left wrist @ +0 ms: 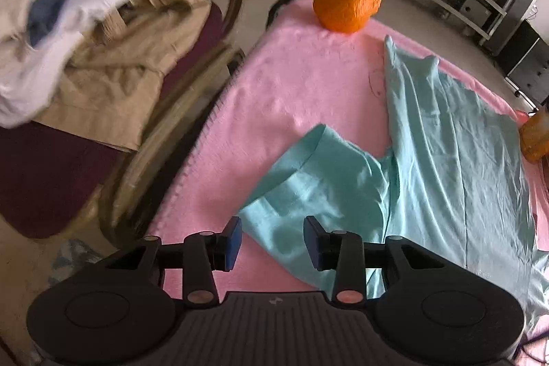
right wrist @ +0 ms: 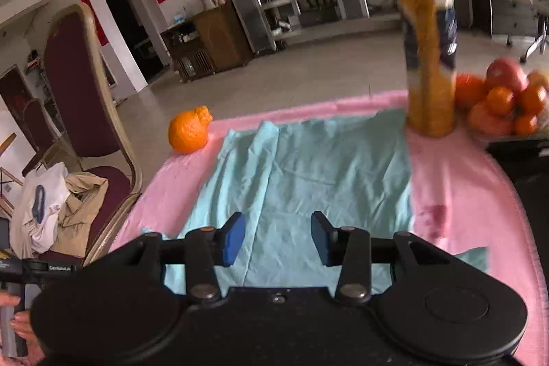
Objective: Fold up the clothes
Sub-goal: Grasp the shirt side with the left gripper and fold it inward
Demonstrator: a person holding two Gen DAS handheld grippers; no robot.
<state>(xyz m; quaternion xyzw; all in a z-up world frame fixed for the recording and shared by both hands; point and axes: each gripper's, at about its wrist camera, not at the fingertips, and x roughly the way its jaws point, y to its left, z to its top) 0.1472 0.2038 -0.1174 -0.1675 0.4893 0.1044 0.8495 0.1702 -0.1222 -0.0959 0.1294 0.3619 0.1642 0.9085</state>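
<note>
The turquoise garment (left wrist: 446, 139) lies spread on the pink blanket (left wrist: 302, 84) that covers the worktop. In the left wrist view it fills the right half of the frame, with one part folded over toward the lower middle, its rounded edge pointing to the centre. In the right wrist view the same cloth (right wrist: 308, 167) sits in the middle of the frame, fairly flat, with creases running lengthwise and a folded strip along its left side.

The left gripper (left wrist: 272, 242) hangs at the bottom of its frame, jaws parted and nothing between them; the folded part of the garment shows below the gap, and whether the pads touch it cannot be told. The right gripper (right wrist: 278, 239) is likewise released, its blue pads (right wrist: 233, 239) apart above the near edge of the cloth, gripping nothing.

A knobbly orange (left wrist: 345, 6) rests on the blanket's far corner, upper middle of the left view. An orange drink bottle (right wrist: 429, 50) stands upright at the upper right of the right view, just beside the garment's far right corner, with a heap of fruit (right wrist: 504, 102) to its right. A maroon chair (left wrist: 68, 160) at the left holds beige and white clothes (left wrist: 103, 67).
</note>
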